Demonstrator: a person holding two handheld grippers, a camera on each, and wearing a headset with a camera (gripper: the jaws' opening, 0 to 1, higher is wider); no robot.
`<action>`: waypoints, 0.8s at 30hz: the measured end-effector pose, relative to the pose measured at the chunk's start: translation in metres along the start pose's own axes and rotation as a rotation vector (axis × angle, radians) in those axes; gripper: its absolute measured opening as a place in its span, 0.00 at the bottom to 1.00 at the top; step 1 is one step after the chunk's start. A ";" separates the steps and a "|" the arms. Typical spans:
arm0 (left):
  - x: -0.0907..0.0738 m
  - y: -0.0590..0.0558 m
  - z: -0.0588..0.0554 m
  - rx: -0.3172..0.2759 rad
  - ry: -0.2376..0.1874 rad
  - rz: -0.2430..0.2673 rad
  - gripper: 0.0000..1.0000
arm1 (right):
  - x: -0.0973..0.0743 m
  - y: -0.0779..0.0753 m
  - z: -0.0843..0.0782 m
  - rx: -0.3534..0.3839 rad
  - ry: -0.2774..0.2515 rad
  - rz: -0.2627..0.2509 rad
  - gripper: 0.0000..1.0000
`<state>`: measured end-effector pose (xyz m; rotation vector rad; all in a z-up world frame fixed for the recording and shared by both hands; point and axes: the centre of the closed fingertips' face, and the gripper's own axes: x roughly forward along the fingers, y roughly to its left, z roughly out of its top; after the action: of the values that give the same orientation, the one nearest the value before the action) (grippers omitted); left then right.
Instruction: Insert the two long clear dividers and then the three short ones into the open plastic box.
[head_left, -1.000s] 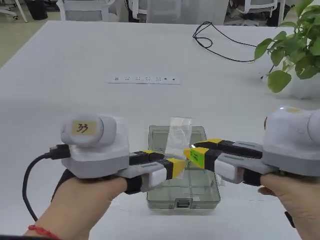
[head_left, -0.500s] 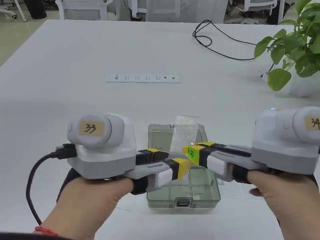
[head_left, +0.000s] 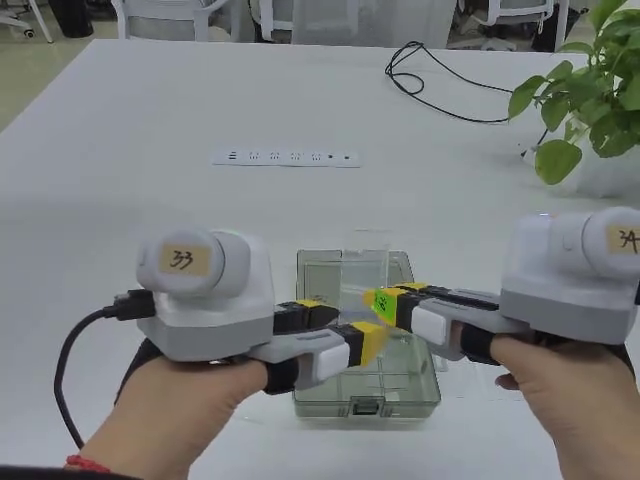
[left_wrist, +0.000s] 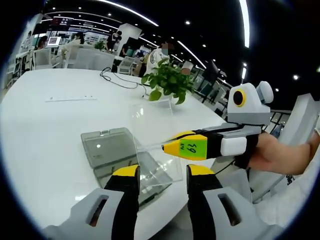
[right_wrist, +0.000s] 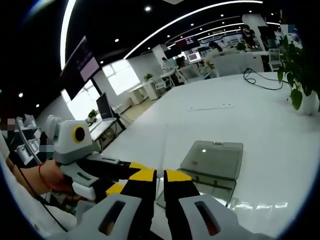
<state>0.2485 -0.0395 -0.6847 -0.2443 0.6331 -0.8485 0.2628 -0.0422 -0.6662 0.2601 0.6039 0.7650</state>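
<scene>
Fig.: my R hand-held gripper (head_left: 378, 300) pinches a clear plastic divider sheet (left_wrist: 152, 120), prob. a long one, upright over the open smoky plastic box (head_left: 400, 385) on the white table (head_left: 150, 130). L hand-held gripper (left_wrist: 162, 172) is spread. Next: align w/ slots, lower.

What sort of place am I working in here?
Most likely an open-plan office: a large white table with a flat white power strip on it, a leafy green potted plant, and more desks with monitors under long ceiling strip lights.

Box (head_left: 410, 380) near edge, power strip (head_left: 286, 157) behind, plant (head_left: 585, 90) far R
</scene>
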 end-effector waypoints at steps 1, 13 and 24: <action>0.000 0.000 0.000 -0.001 0.000 -0.002 0.36 | 0.000 0.000 0.000 0.000 0.001 -0.001 0.07; -0.009 0.002 -0.006 0.070 0.010 -0.045 0.41 | -0.002 -0.003 0.006 0.035 0.017 -0.007 0.07; -0.027 0.018 -0.021 0.239 0.048 -0.070 0.60 | -0.011 -0.035 0.007 0.101 0.080 -0.076 0.07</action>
<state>0.2338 -0.0068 -0.6978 -0.0294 0.5644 -0.9905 0.2807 -0.0750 -0.6714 0.2989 0.7253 0.6753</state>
